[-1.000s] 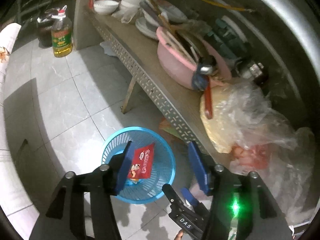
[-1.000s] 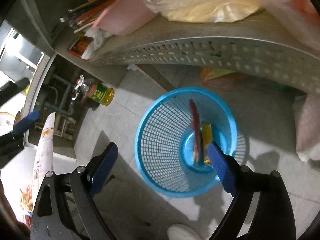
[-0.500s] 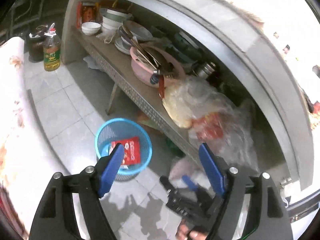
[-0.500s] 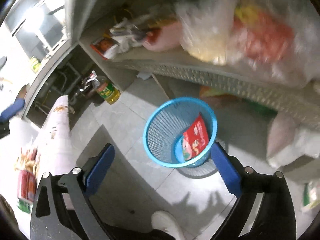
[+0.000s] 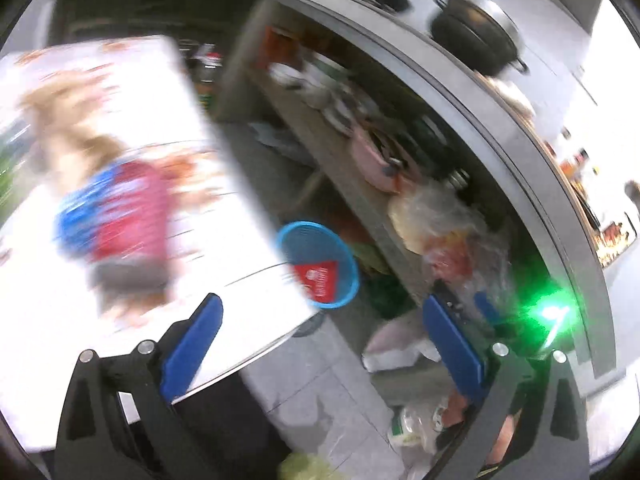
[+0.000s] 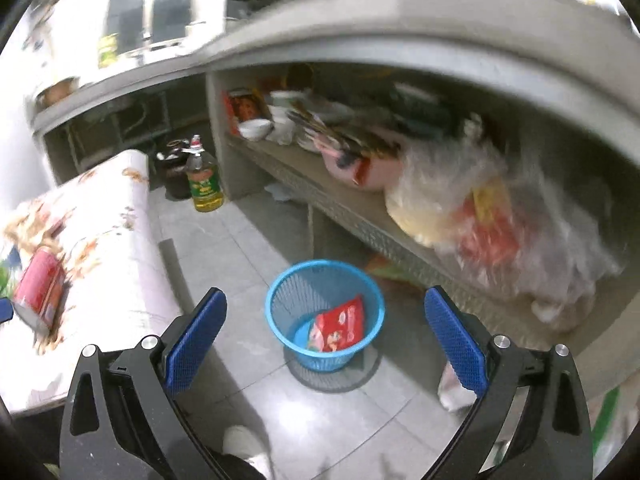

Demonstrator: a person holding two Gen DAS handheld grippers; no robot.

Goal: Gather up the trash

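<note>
Red wrapper (image 6: 339, 328) in blue basket (image 6: 280, 304), print apparently unreadable.

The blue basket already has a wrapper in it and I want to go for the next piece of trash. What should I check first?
1. Red wrapper lies inside the blue basket: ok.
2. Basket upright on the floor: ok.
3. Right gripper empty, jaws wide: ok.
4. Left gripper jaws opening, nothing between them: ok.
5. Next trash, red packet on the flowered table: ok.
6. Left wrist view sharp enough to aim: not ok, blurred.
</note>
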